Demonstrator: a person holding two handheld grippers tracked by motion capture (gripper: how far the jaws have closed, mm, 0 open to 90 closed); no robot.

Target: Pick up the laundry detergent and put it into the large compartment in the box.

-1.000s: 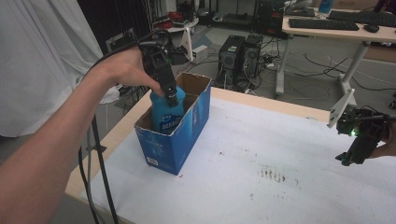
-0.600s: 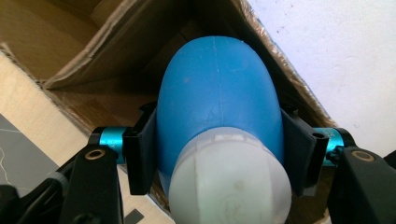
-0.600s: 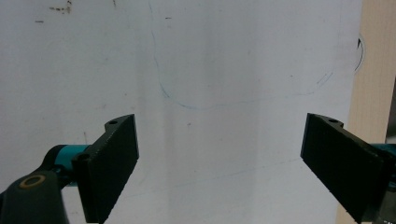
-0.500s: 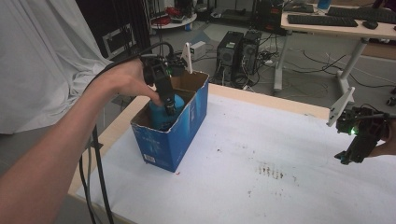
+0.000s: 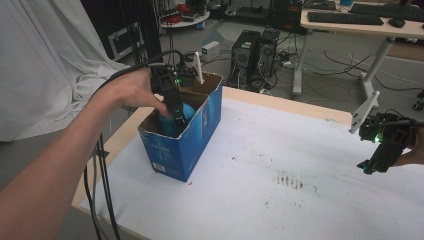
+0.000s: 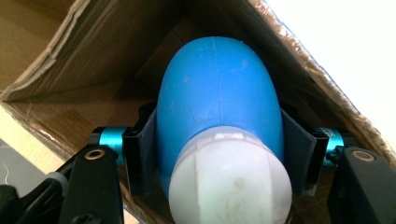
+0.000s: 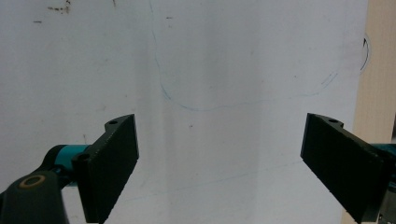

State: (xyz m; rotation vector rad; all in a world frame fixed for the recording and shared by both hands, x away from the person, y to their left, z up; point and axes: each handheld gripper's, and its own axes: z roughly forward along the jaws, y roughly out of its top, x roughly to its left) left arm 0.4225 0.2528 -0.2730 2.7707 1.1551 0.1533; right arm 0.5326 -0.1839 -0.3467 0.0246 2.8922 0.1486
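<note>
Our left gripper [image 6: 219,163] is clamped on the blue bulb [image 6: 217,102], pads pressed against both its sides, the white cap nearest us. We hold it down inside the blue cardboard box [image 5: 192,135] at the table's [image 5: 300,200] left. Our right gripper [image 7: 219,163], jaws wide apart, hovers far right.

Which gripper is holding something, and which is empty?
The left gripper, inside the blue box, is clamped on a blue bulb. The right gripper is open over the table.
</note>
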